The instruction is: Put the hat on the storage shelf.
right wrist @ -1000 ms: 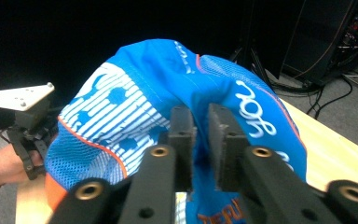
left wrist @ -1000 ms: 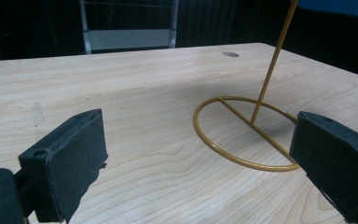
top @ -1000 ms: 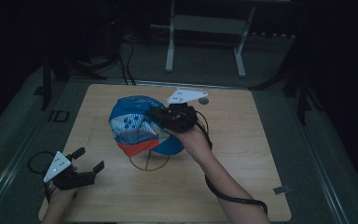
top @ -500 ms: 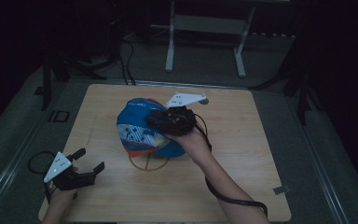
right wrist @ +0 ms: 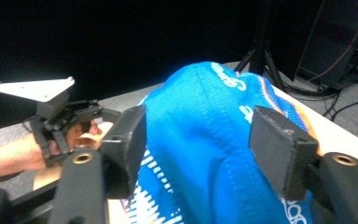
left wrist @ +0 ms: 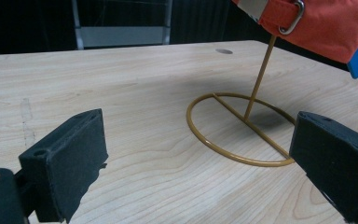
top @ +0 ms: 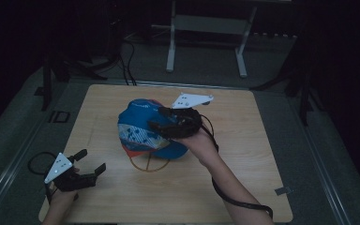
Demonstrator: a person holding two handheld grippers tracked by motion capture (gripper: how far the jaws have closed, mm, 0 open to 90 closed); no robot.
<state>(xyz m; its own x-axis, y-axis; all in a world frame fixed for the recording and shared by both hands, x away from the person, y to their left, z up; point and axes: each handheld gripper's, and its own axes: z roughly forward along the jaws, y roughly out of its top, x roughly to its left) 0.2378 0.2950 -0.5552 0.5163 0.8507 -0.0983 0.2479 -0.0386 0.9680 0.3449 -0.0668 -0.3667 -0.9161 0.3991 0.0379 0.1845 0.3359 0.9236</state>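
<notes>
At the left, near the front edge of the wooden table (top: 122, 201), the left gripper (top: 90, 169) is resting low with its jaws standing wide apart and nothing between them. Ahead of it, the gold wire stand (left wrist: 242, 126) is bearing the cap (top: 143, 129) at the table's centre: a blue crown with white print and an orange rear strap (left wrist: 317, 23) with a metal buckle. The right gripper (top: 157, 121) is lying over the crown; its jaws have just been opening and are now straddling the fabric (right wrist: 200, 140) without pressing it. The cap is probably light, soft and easily crushed, so the stiffer brim or strap is likely offering the surest hold. The thin stand may be tipping readily if the cap is tugged sideways. Beyond the table, a metal frame (top: 206, 28) and cables (top: 129, 56) are lying well apart, obstructing nothing.
</notes>
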